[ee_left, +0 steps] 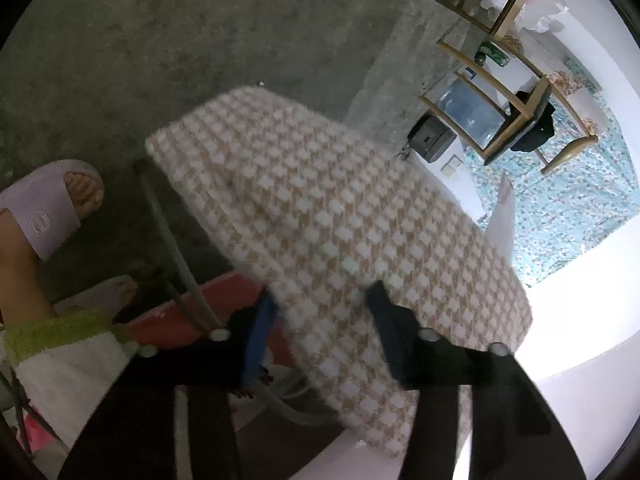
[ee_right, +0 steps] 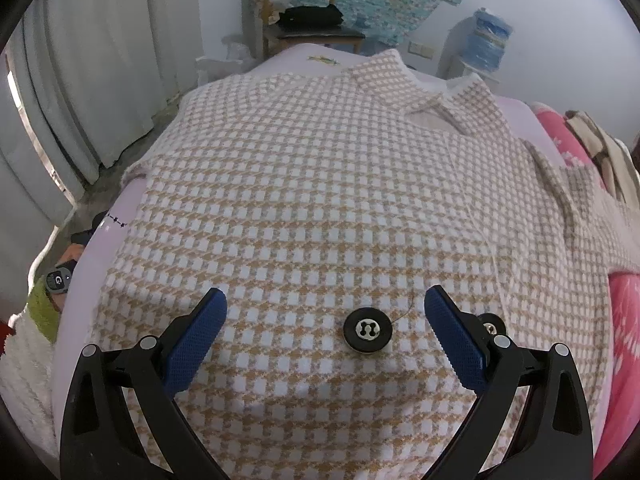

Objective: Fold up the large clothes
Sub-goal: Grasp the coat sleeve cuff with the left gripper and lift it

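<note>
A large tan-and-white houndstooth garment [ee_right: 320, 200] lies spread flat on a pale pink surface [ee_right: 120, 208], collar at the far end and a black button [ee_right: 368, 333] near me. My right gripper [ee_right: 326, 312] is open and empty, hovering just above the cloth with the button between its blue pads [ee_right: 200, 332]. In the left wrist view a part of the garment [ee_left: 320, 208] hangs over the edge. My left gripper [ee_left: 324, 304] is open with its blue pads [ee_left: 260, 328] either side of that hanging cloth, not closed on it.
A wooden chair [ee_right: 308, 12] with a black item stands beyond the far end. Pink bedding [ee_right: 624, 320] lies to the right. The concrete floor [ee_left: 160, 40], my sandalled foot [ee_left: 52, 208] and a red box [ee_left: 208, 304] are below on the left.
</note>
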Motion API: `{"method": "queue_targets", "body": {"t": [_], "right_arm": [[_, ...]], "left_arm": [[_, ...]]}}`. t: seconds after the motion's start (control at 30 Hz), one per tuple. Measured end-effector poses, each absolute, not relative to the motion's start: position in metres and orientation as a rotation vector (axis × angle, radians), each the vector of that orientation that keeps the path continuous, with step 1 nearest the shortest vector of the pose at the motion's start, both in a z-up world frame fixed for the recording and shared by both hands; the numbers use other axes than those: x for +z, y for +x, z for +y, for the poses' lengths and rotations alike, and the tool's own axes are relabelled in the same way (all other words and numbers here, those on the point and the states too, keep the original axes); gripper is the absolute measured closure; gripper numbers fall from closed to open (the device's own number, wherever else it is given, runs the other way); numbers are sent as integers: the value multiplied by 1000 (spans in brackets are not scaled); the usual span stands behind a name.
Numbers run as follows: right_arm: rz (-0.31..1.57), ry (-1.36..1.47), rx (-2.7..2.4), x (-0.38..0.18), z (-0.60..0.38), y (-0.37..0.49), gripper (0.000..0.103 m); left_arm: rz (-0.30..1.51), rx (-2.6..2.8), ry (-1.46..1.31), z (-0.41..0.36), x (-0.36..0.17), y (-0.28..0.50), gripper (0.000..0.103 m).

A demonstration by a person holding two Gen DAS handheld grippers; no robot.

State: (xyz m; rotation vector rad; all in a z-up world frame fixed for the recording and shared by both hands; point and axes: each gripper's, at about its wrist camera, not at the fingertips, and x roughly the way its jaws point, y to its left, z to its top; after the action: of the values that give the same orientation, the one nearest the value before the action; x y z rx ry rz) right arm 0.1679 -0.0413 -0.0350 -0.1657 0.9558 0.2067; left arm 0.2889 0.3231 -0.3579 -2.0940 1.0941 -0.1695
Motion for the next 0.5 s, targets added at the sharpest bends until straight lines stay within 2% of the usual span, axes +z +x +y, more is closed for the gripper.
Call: {"method": "queue_targets", "body": {"t": [0.07, 0.13, 0.23, 0.3, 0.33, 0.37, 0.5], "right_arm": [[956, -154, 205, -35, -44, 169, 8], [954, -145, 202, -34, -48, 170, 8], [952, -132, 200, -33, -52, 171, 8], [950, -128, 198, -32, -53, 172, 8], [949, -127, 197, -32, -54, 173, 8], [949, -128, 196, -31, -54, 173, 8], [955, -138, 197, -33, -53, 176, 8]], "left_arm": [[1111, -158, -2078, 324, -357, 297, 77], [1124, -154, -2058, 325, -355, 305, 85], [1115, -160, -2110, 323, -360, 301, 84], [1113, -154, -2146, 324, -365, 293, 76], [1104, -158, -2163, 324, -367, 290, 61], [1087, -163, -2185, 326, -369, 286, 49], [1033, -198, -2204, 330, -369, 271, 36]]}}
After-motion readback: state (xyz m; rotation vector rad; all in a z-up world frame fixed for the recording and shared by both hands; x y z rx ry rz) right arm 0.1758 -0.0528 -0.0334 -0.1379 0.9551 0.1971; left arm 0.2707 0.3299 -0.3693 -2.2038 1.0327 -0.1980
